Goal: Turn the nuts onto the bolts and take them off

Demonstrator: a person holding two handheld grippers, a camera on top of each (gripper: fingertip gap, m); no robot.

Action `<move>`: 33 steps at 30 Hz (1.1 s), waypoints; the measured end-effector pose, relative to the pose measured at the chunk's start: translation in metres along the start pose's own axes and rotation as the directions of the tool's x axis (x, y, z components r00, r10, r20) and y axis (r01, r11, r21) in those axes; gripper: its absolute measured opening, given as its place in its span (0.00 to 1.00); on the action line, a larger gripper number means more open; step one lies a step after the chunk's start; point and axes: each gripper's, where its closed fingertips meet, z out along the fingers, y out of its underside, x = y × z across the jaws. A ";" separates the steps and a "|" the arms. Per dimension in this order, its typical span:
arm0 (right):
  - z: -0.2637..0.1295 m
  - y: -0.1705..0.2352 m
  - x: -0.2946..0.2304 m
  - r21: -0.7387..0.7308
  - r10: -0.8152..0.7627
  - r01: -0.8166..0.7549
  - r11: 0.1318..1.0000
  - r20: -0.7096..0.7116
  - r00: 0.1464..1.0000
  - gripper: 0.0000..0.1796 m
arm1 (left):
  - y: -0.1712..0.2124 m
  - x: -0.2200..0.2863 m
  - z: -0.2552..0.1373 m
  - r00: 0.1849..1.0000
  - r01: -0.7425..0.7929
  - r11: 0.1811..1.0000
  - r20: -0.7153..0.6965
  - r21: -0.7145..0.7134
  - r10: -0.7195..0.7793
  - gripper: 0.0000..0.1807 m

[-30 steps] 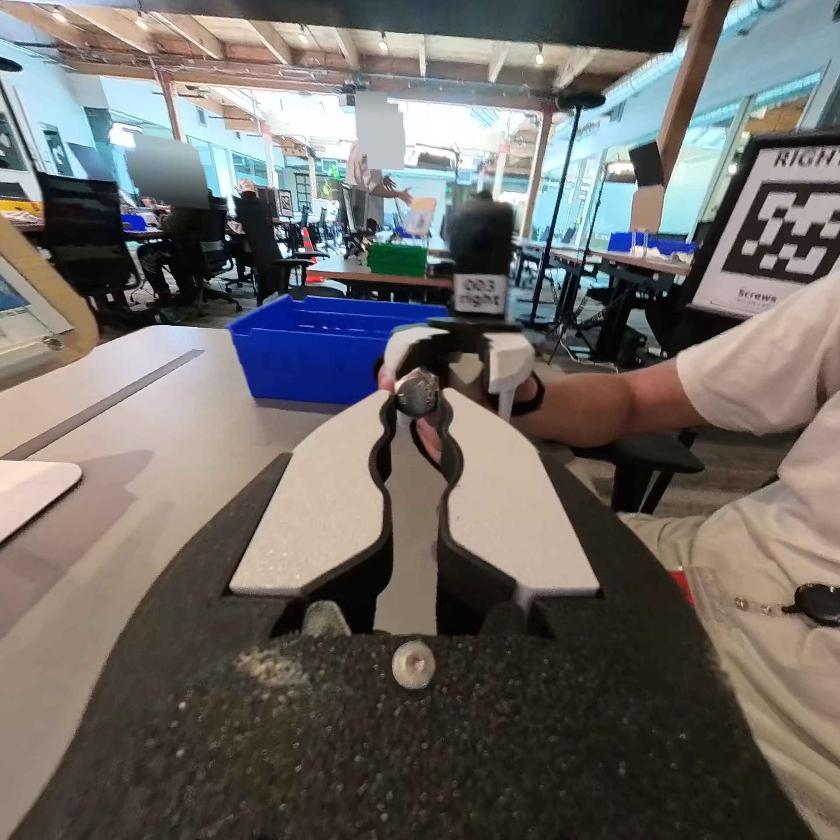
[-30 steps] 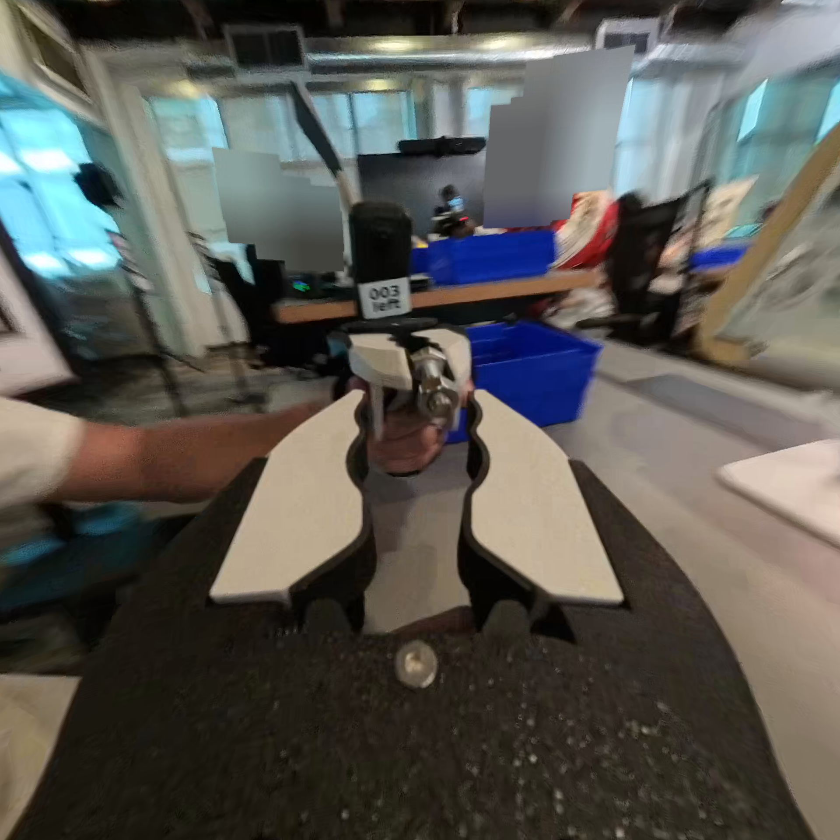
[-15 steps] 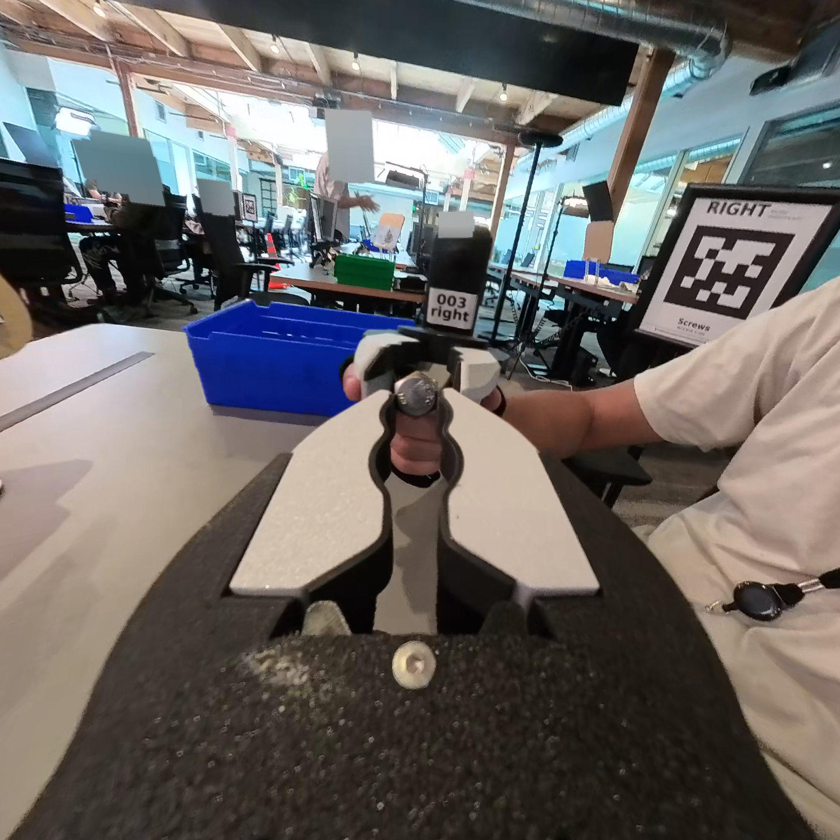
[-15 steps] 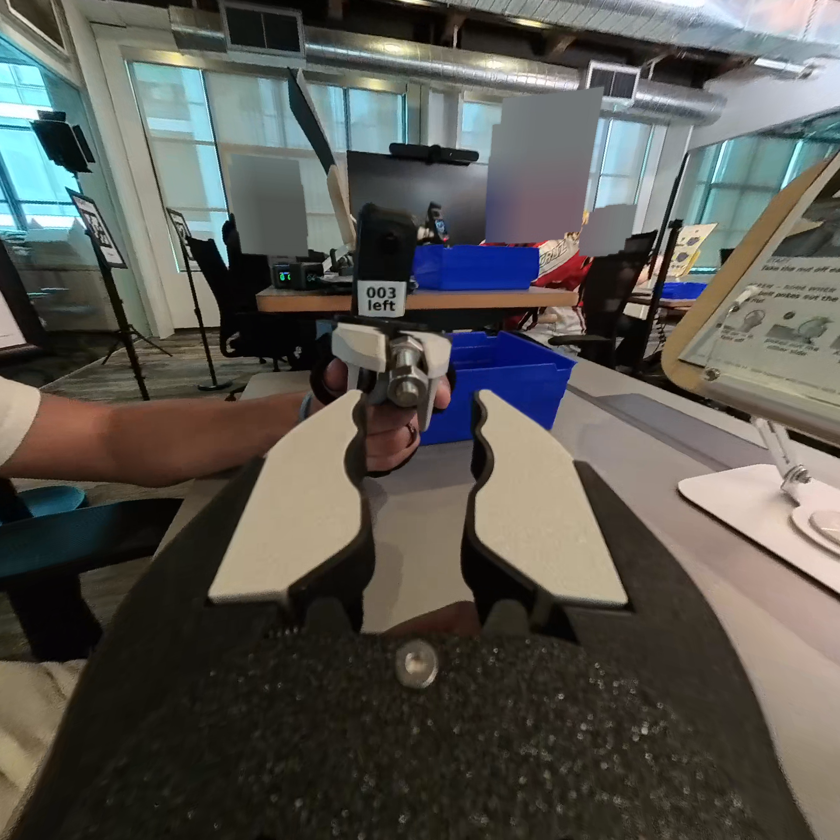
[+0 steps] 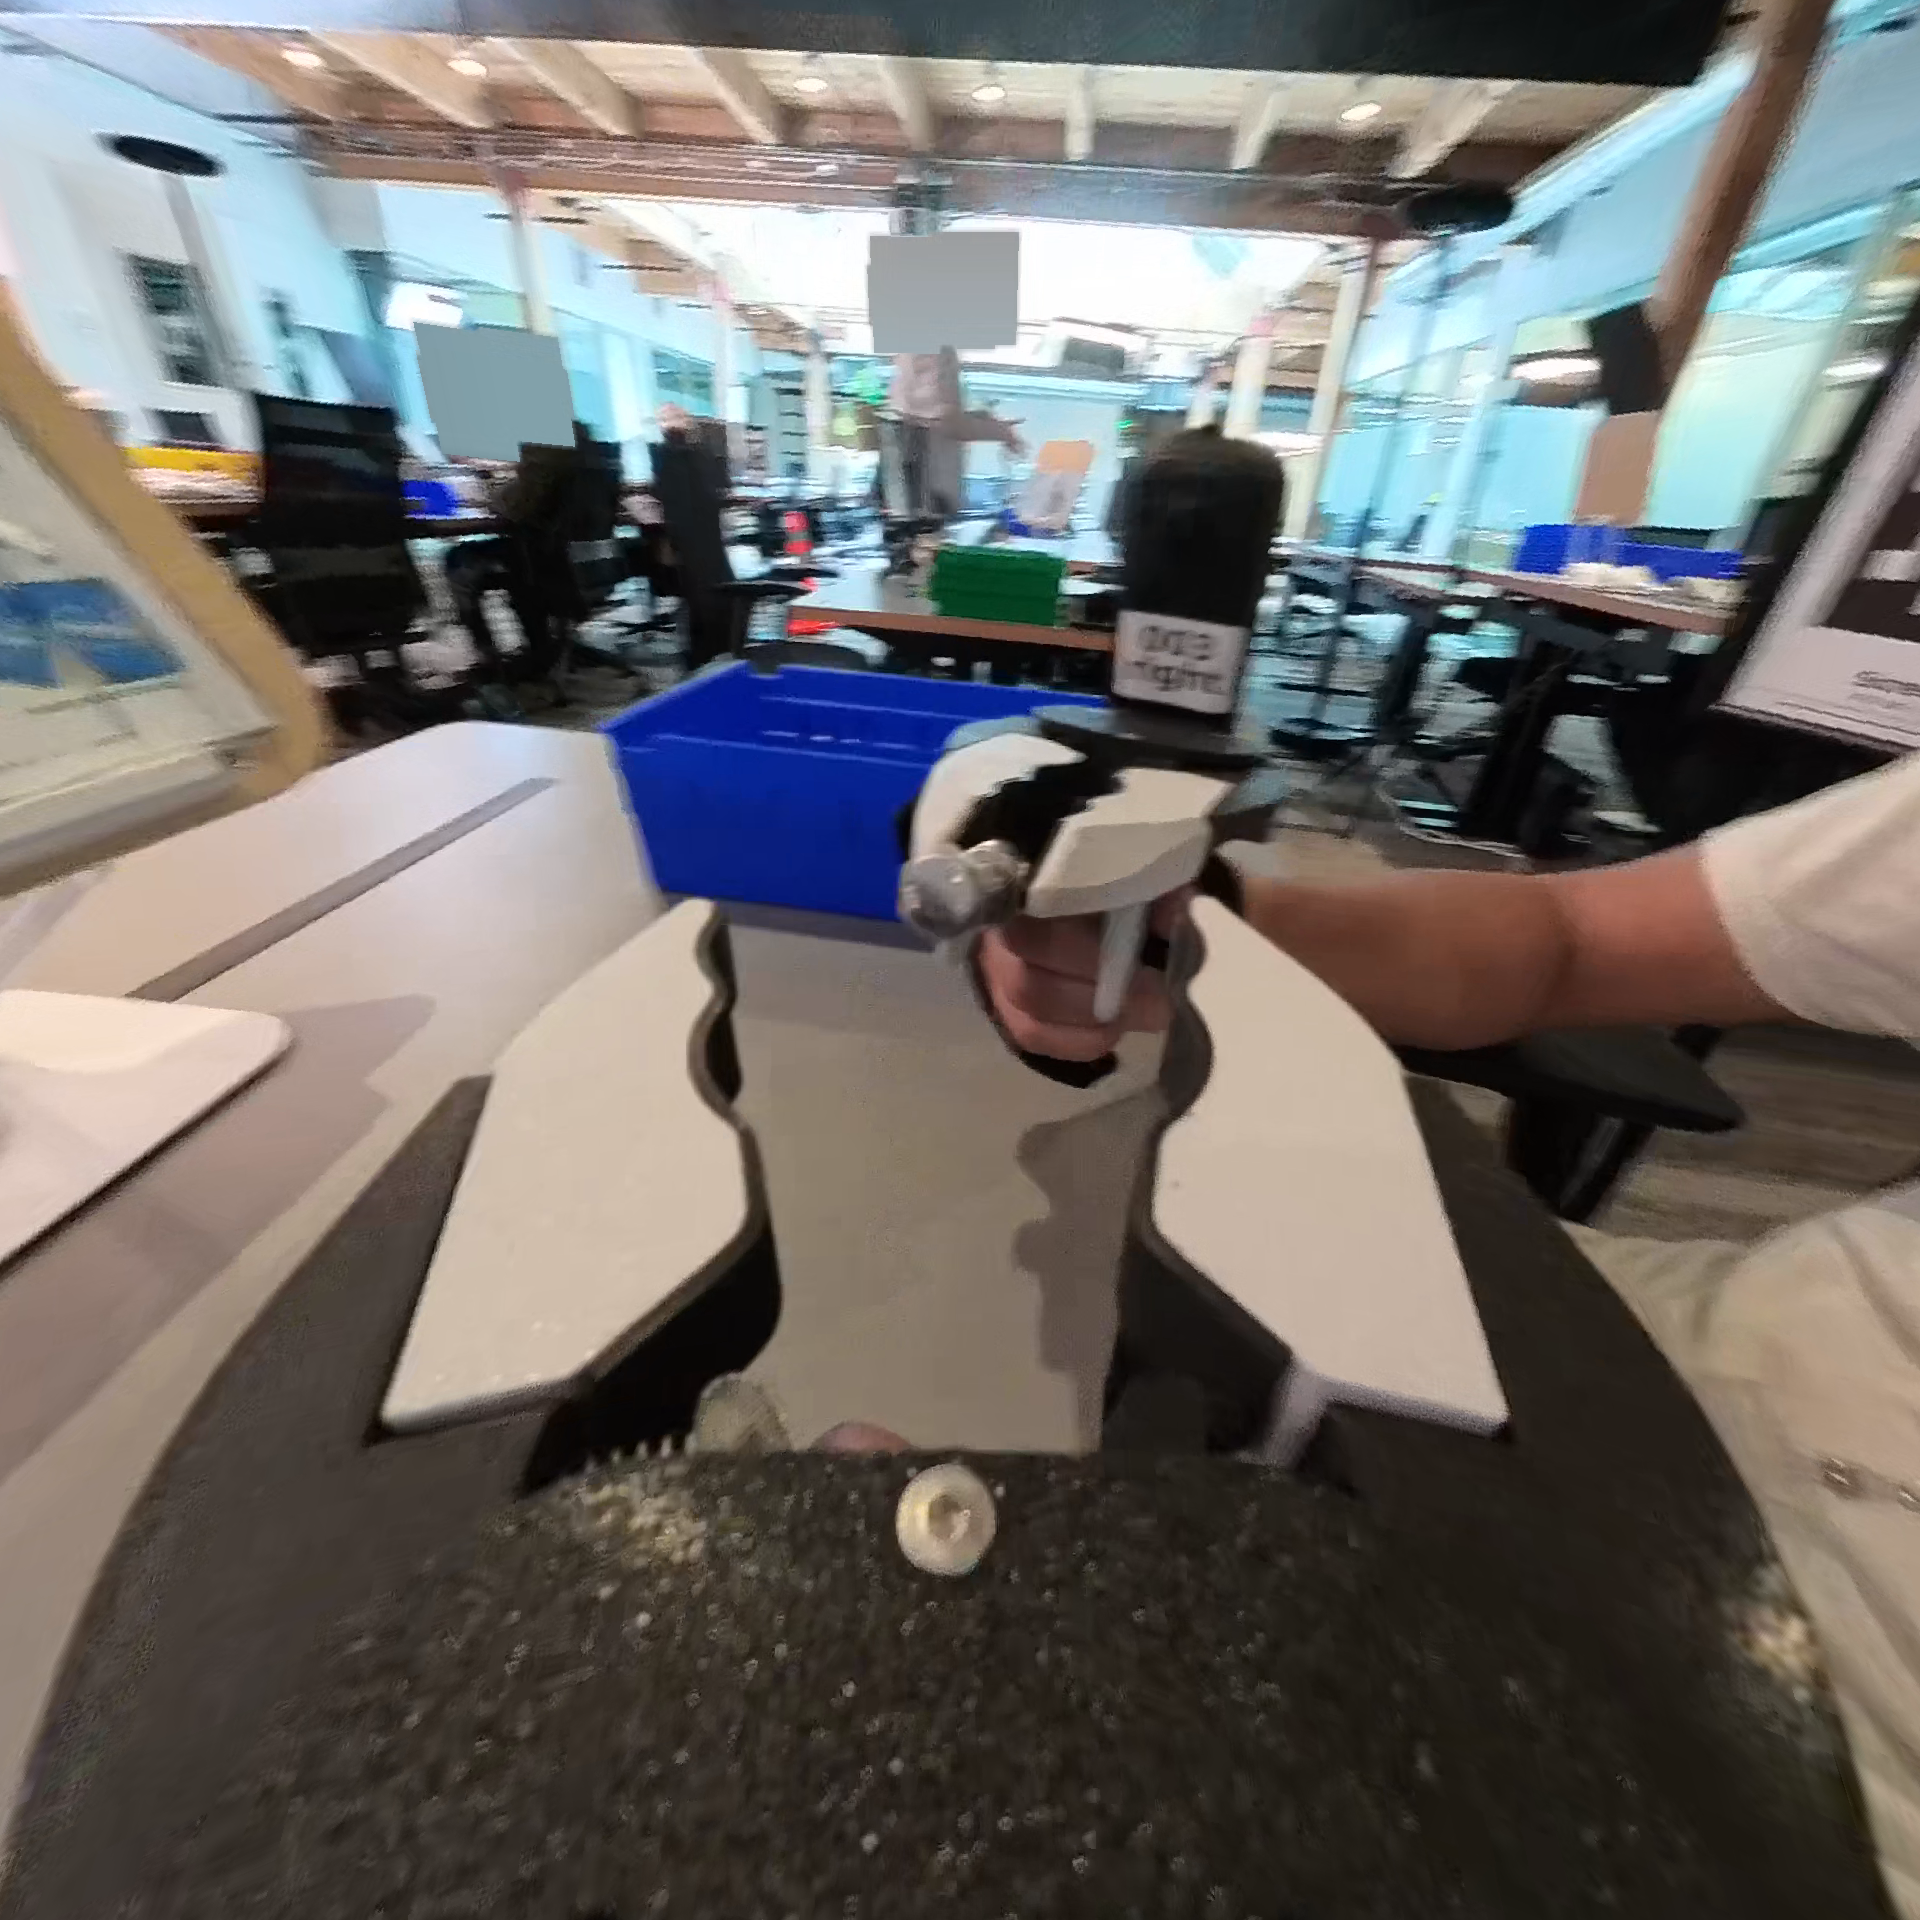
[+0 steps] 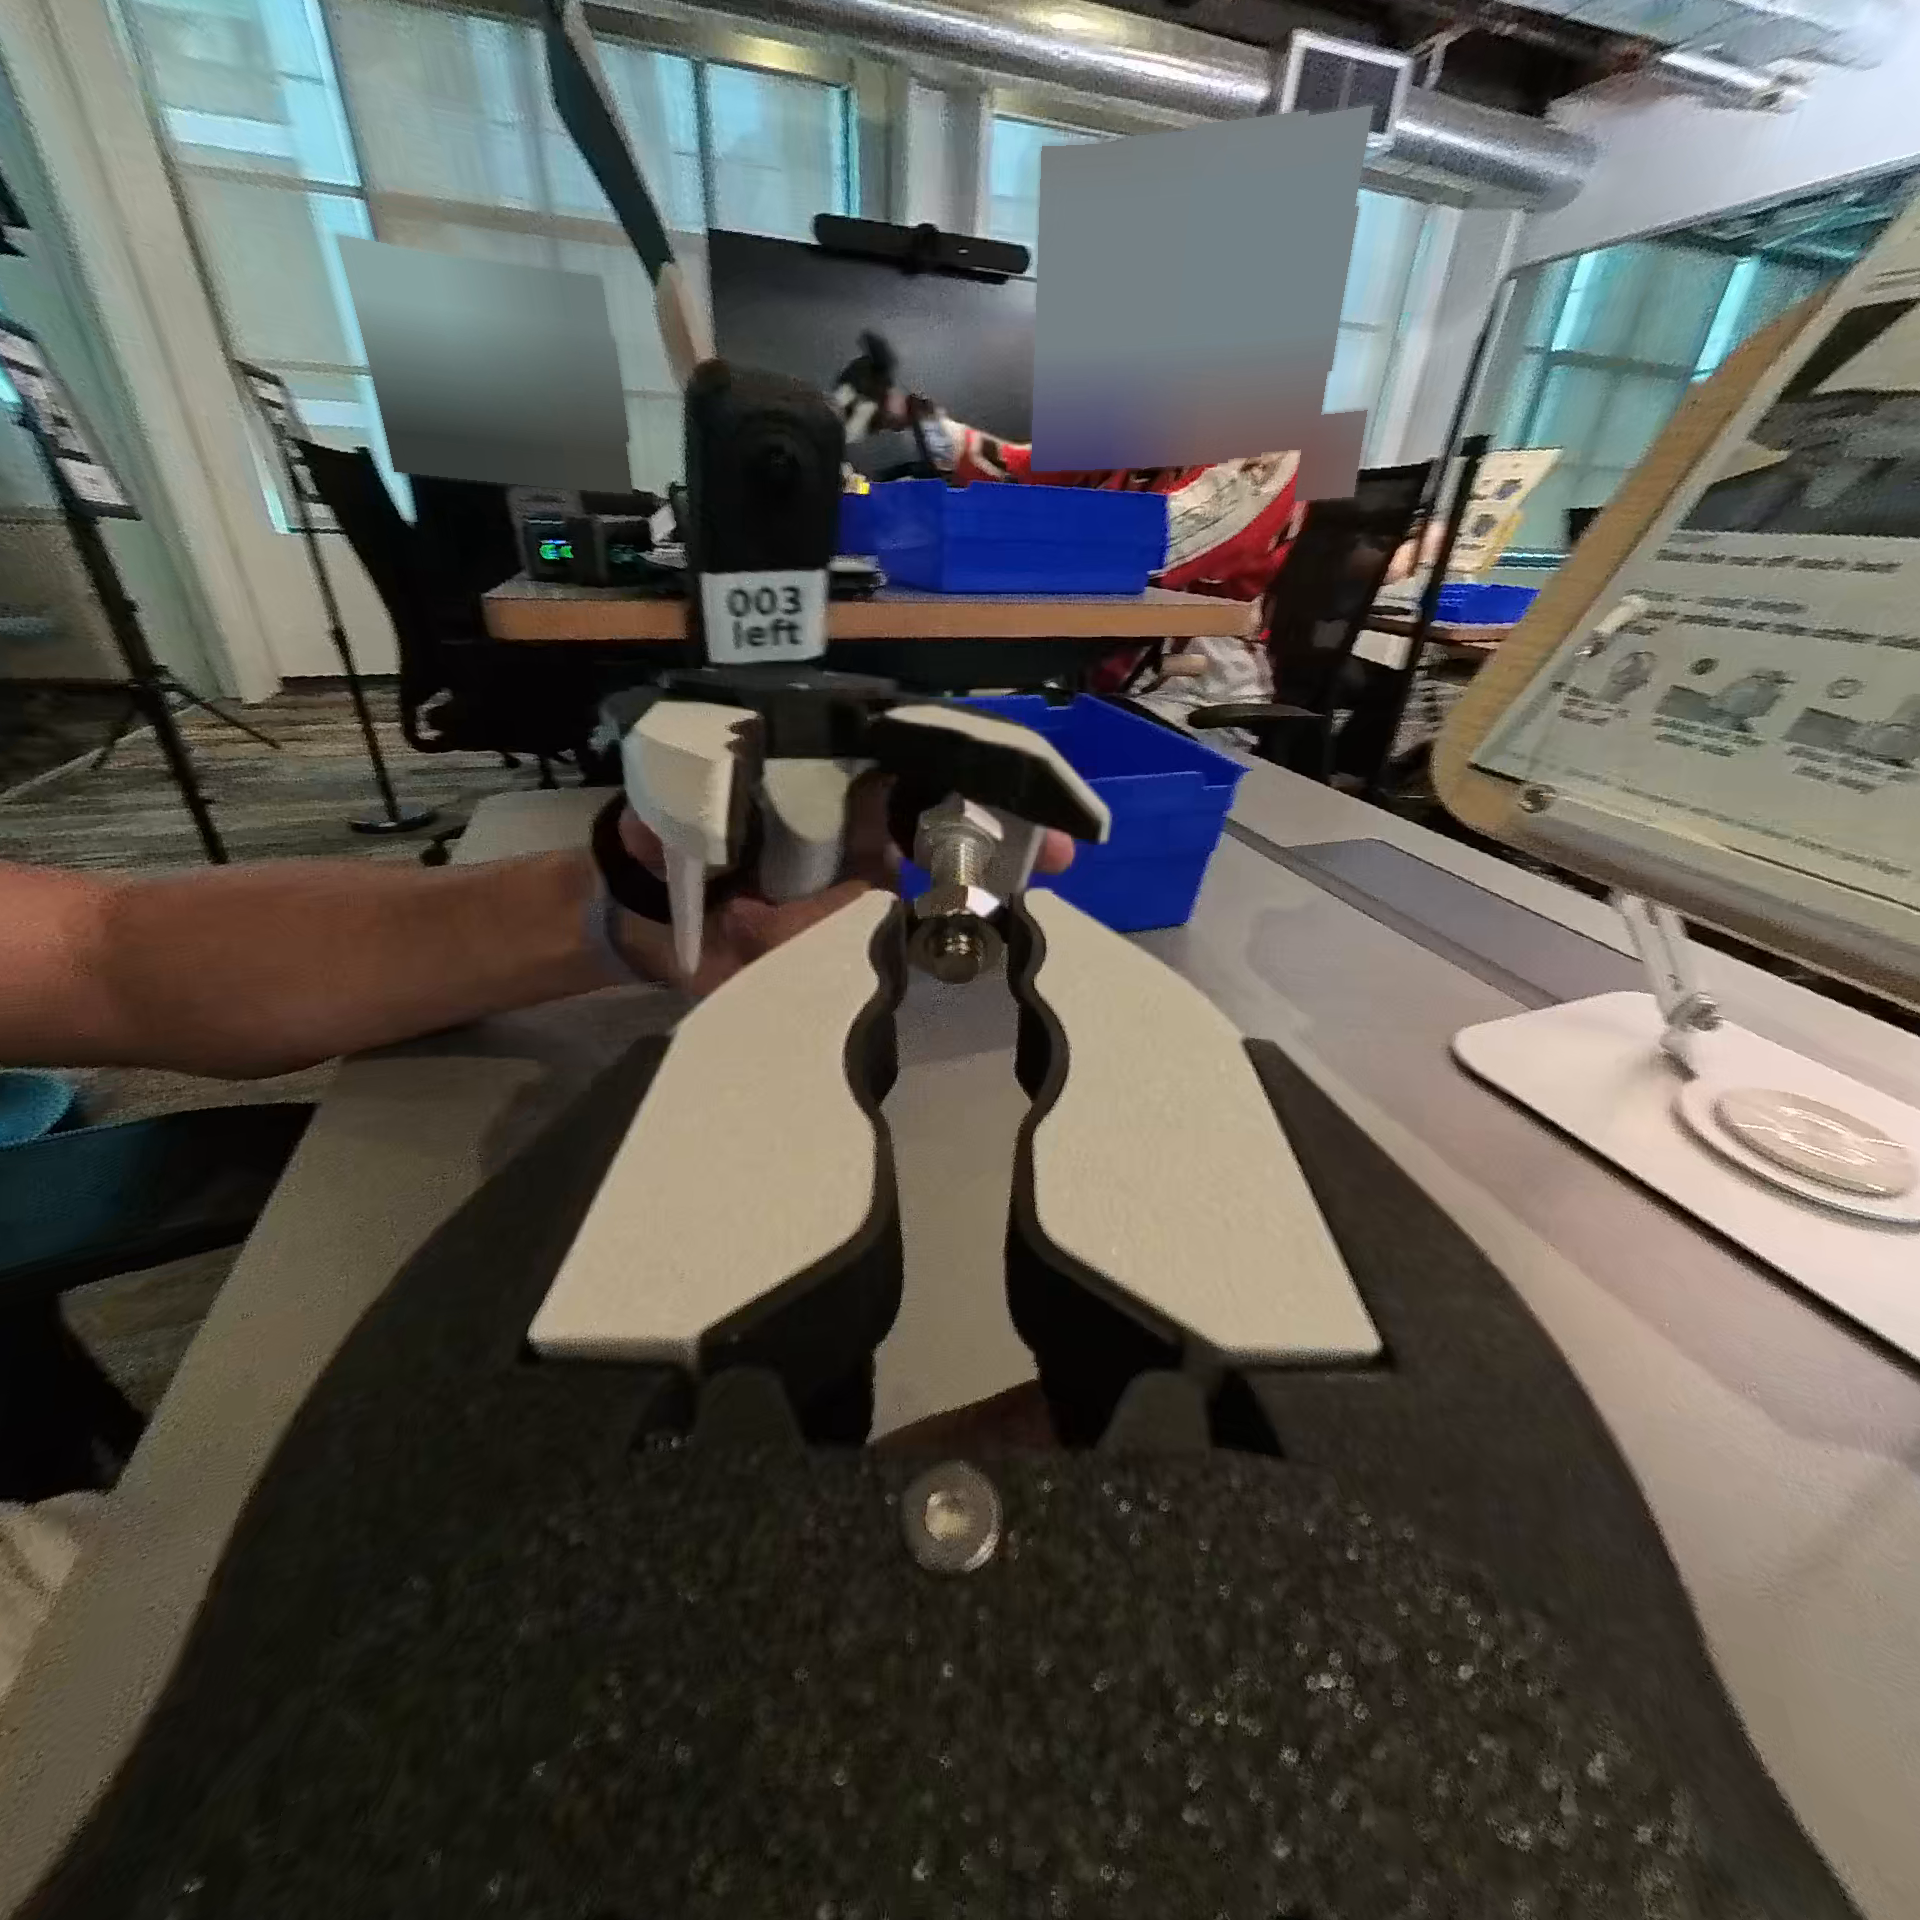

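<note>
Bolt (image 6: 956, 862) with nut (image 6: 940, 902) pinched at tips of narrowed right gripper (image 6: 940, 940), above worktop (image 6: 1351, 935). Left gripper (image 5: 951, 966) wide, empty. Risk: shallow tip hold, likely slip when twisted.

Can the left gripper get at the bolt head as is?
Likely yes. The left gripper is open wide, and the bolt, clamped in the right gripper, sticks its head out just past the open fingertips, with nothing between.
</note>
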 end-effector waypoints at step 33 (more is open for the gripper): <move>-0.182 -0.143 0.129 -0.019 -0.163 0.224 0.974 -0.748 0.643 0.10 | 0.040 -0.122 -0.045 0.708 0.109 0.988 0.707 -0.106 -0.003 0.38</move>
